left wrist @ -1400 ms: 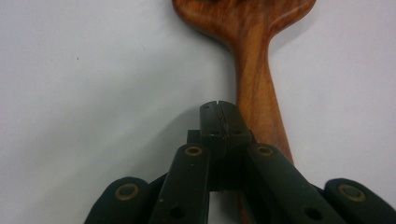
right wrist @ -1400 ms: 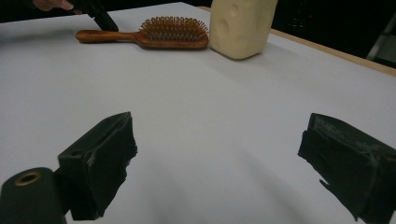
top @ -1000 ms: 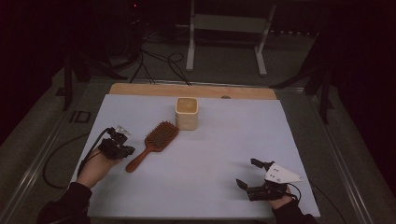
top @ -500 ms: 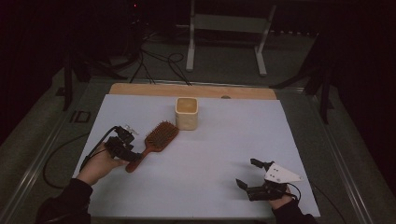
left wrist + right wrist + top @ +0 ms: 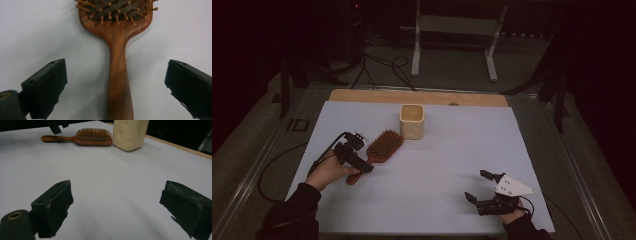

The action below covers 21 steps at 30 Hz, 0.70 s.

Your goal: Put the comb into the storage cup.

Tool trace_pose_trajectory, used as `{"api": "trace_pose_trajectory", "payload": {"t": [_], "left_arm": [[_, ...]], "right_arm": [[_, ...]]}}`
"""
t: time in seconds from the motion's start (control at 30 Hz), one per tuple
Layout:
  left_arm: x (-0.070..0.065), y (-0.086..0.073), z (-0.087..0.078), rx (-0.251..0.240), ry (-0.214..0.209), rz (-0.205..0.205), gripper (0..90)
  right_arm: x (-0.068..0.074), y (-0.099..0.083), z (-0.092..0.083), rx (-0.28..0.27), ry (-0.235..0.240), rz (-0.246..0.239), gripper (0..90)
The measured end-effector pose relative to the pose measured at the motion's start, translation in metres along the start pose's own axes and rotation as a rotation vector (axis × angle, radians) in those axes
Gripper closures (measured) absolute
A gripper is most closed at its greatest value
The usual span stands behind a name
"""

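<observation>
Left tongs [image 5: 113,82] have just been opening and now stand wide apart, straddling the handle of the wooden hairbrush [image 5: 117,50] without touching it. The brush lies flat on the white desk [image 5: 452,165], left of centre, head just beside the beige cup [image 5: 412,121]. Right tongs [image 5: 477,186] hover apart near the front edge, holding nothing, open desk between.

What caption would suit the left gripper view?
Open left gripper straddles the wooden hairbrush handle on the white table, jaws just opened, not yet touching.

Glossy wooden hairbrush [image 5: 119,75], matt white table sheet [image 5: 437,165]
</observation>
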<state>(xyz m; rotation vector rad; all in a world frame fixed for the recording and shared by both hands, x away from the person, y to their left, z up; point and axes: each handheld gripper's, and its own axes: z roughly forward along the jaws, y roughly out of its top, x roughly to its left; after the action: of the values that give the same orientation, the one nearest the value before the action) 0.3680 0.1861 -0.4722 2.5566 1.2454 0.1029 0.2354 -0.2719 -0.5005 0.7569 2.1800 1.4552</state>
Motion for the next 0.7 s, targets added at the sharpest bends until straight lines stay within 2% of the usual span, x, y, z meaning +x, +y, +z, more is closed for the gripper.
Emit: {"api": "trace_pose_trajectory", "payload": {"t": [0.07, 0.1, 0.17, 0.27, 0.3, 0.5, 0.7], "left_arm": [[-0.001, 0.002, 0.001, 0.007, 0.006, 0.0, 8.1], [-0.001, 0.005, 0.003, 0.016, -0.008, 0.0, 10.7], [-0.001, 0.009, 0.005, 0.024, -0.006, -0.008, 15.0], [0.0, 0.012, 0.007, 0.039, -0.016, -0.019, 16.6], [0.002, 0.014, 0.009, 0.044, -0.022, -0.042, 16.7], [0.002, 0.018, 0.016, 0.072, -0.032, -0.059, 19.1], [0.003, 0.02, 0.02, 0.097, -0.048, -0.067, 32.3]], "right_arm": [[0.0, 0.0, 0.0, 0.001, 0.0, 0.0, 8.9], [0.0, 0.0, 0.0, 0.001, 0.0, 0.0, 8.9], [0.0, 0.0, 0.0, 0.001, 0.0, 0.001, 8.9], [0.0, 0.0, 0.0, 0.001, 0.001, 0.001, 8.9], [0.0, 0.0, 0.0, 0.0, 0.001, 0.0, 8.9], [0.0, 0.0, 0.0, 0.0, 0.003, -0.001, 8.9], [0.0, 0.0, 0.0, -0.001, 0.004, -0.002, 8.9]]}}
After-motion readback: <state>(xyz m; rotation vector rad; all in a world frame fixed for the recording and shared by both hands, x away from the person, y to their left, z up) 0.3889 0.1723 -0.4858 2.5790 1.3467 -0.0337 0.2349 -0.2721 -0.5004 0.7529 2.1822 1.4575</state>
